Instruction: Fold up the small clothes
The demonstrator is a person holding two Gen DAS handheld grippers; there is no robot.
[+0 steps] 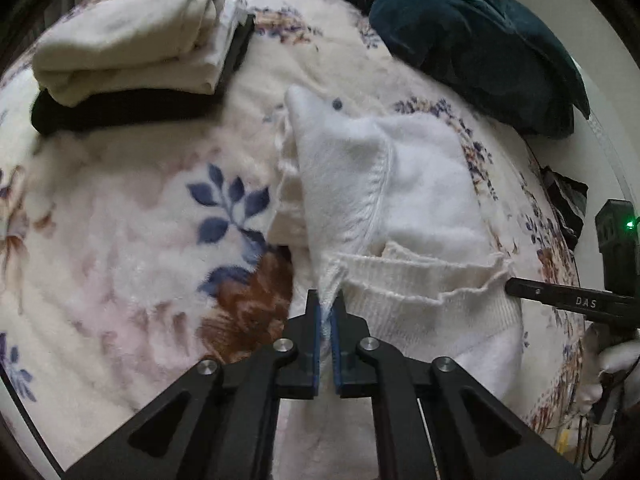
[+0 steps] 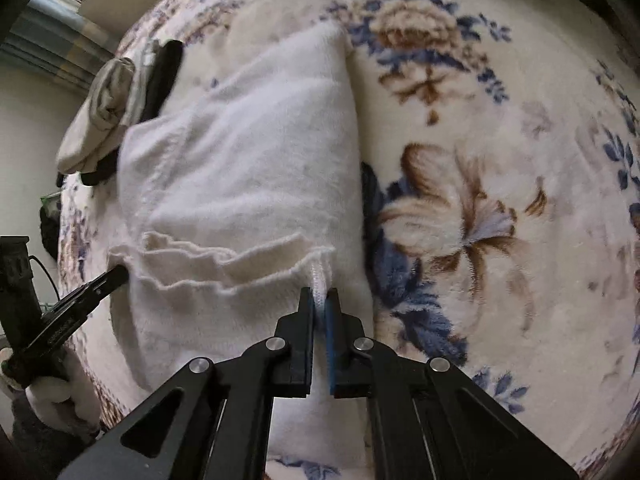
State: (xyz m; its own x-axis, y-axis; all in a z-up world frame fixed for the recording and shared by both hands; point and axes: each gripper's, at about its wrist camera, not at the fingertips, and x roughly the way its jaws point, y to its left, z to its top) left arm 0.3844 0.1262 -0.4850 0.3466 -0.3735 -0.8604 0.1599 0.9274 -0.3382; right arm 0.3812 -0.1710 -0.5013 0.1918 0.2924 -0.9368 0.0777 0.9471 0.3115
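While the white sweater (image 1: 400, 200) lies partly folded on the floral blanket (image 1: 120, 240), your left gripper (image 1: 329, 304) is clamped on one ribbed hem corner and your right gripper (image 2: 319, 304) on the other; a folded stack (image 1: 128, 48), slightly blurred, sits beyond.

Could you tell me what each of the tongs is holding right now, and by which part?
Both hold the white knit garment. The left tongs pinch one corner of its ribbed hem, and the right tongs pinch the opposite hem corner.
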